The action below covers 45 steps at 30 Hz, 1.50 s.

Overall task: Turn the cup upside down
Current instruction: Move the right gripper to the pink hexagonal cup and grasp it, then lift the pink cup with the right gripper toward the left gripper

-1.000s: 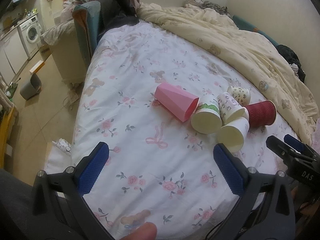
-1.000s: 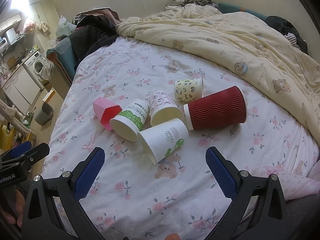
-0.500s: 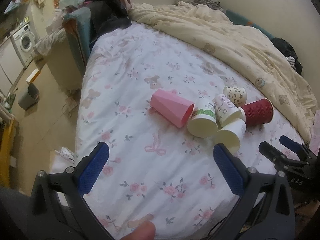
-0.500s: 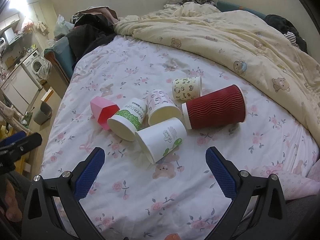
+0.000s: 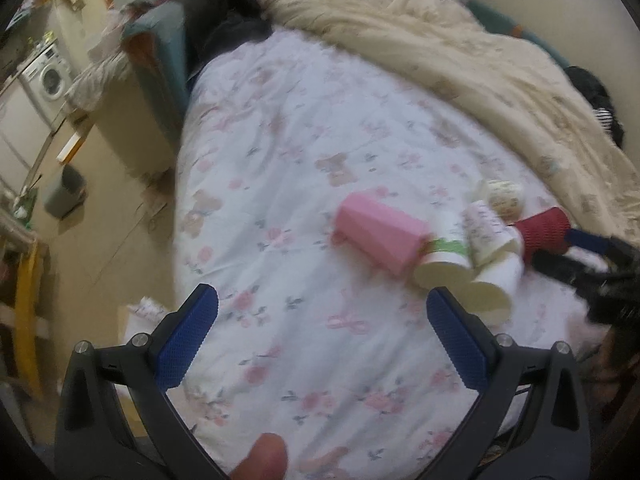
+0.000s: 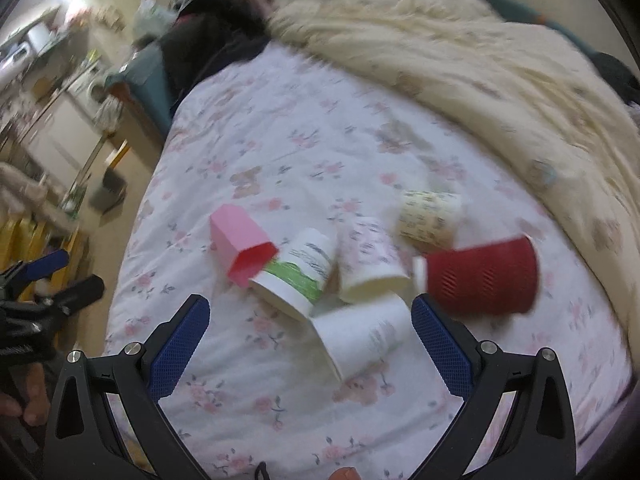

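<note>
The left gripper (image 5: 322,326) had its jaws wide apart, with nothing between the blue pads (image 5: 184,344). It hung over the flowery bed sheet (image 5: 280,184). In the right wrist view it showed at 9 o'clock, off the side of the bed.

Six cups lay tipped on their sides in a bunch on the sheet. The pink cup (image 6: 242,248) was the one most to the left, at about 11 o'clock from the right gripper. Its open end touched the white cup with a green band (image 6: 298,274). Next came a pale cup with little drawings (image 6: 370,260). A plain white cup (image 6: 360,334) lay nearest, between the pads of the right gripper (image 6: 306,330) but not squeezed. A small yellow spotted cup (image 6: 430,218) sat farther back, at 1 o'clock. The red bumpy cup (image 6: 482,278) was most to the right, at 2 o'clock.

The right gripper's jaws were wide too, holding nothing. A cream blanket (image 6: 480,80) was piled along the far right side of the bed.
</note>
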Tool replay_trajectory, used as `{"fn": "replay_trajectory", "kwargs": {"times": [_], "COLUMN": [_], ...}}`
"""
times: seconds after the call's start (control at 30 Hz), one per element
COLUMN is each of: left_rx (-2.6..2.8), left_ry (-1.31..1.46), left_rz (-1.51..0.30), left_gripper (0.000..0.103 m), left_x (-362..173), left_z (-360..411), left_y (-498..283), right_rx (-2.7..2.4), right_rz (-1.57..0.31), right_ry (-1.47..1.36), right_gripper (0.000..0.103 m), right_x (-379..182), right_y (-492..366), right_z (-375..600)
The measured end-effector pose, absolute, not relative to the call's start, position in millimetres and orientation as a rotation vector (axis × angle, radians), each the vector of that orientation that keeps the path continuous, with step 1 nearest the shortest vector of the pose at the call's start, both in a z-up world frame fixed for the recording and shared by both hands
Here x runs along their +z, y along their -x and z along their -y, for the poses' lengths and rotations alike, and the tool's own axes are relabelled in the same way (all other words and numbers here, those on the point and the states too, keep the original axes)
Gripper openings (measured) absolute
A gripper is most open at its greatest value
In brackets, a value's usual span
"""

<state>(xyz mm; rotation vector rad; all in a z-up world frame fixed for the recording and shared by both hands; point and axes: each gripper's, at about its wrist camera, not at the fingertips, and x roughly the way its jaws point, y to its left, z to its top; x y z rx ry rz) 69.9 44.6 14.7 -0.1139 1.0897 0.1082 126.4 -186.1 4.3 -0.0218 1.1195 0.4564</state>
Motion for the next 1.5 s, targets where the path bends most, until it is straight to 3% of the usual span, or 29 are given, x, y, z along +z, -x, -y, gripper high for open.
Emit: {"fn": "replay_trajectory", "kwargs": {"times": [0.4,0.73,0.8,0.87,0.93,0.97,1.2,1.5], "left_rx": [0.178,0.182,0.18,0.178,0.173,0.176,0.203,0.218], "left_ry": [0.253,0.326,0.332,0.341,0.337,0.327,0.32,0.309], "left_rz": [-1.265,-1.251,-1.25,-1.243,-1.241,-1.241,-1.206,-1.177], "left_gripper": [0.103,0.103,0.103,0.103,0.103,0.103,0.103,0.103], "left_x": [-36,-33,-32,-30,-30,-30,-23,-16], "left_z": [-81,-92,-93,-93,-91,-90,-94,-96], "left_y": [-73,-76,-76,-76,-76,-76,-74,-66], "right_rx": [0.692,0.685,0.679,0.658,0.651,0.647,0.7,0.752], "right_rz": [-1.472,-1.522,-1.516,-1.527,-1.532,-1.528,-1.425,-1.431], "right_ry": [0.386,0.582,0.598,0.613,0.609,0.607,0.395,0.181], "right_gripper": [0.103,0.101,0.094,0.075,0.072,0.065,0.065,0.065], "right_x": [-64,-131,-137,-145,-148,-148,-107,-64], "right_y": [-211,-216,-216,-216,-218,-218,-218,-175], "right_z": [62,-2,-6,-9,-10,-10,-4,52]}}
